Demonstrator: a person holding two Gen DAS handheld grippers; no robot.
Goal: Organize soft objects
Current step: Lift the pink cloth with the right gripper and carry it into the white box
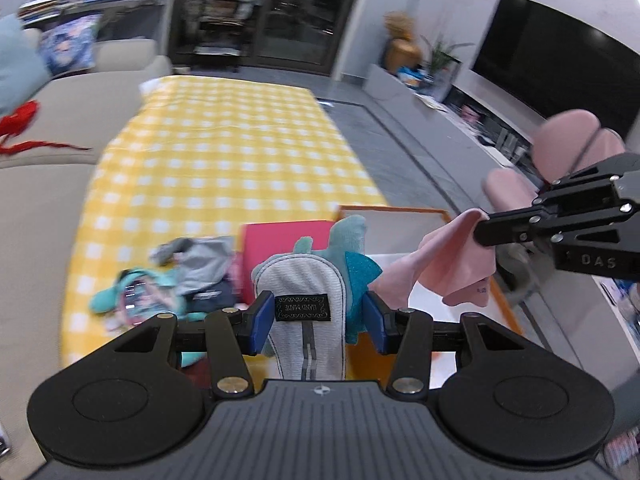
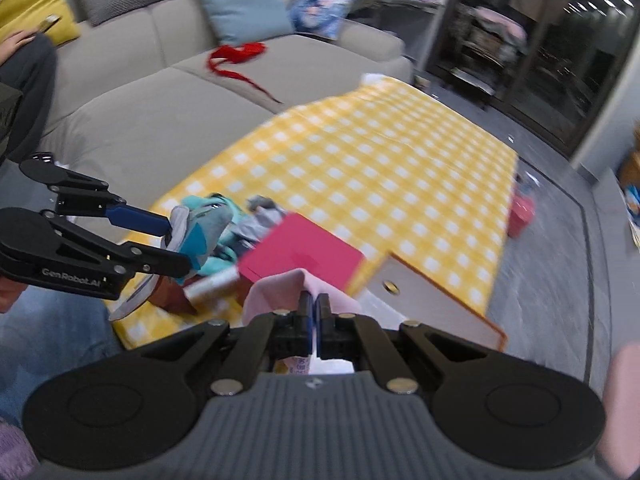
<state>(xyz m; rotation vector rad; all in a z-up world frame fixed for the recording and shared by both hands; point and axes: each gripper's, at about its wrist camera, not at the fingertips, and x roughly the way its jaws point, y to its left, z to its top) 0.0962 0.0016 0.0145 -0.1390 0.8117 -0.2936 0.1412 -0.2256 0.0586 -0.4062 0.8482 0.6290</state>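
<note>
My left gripper is shut on a teal and white shark-shaped plush pouch, held above the table's near edge; it also shows in the right wrist view. My right gripper is shut on a pink cloth, which hangs from it in the left wrist view over a white box with an orange rim. A pile of grey and teal soft items lies on the yellow checked tablecloth, left of a red box.
A beige sofa with a red ribbon and cushions runs along the table's left. A person sits at the left. Pink chairs, a TV and a low cabinet stand on the right.
</note>
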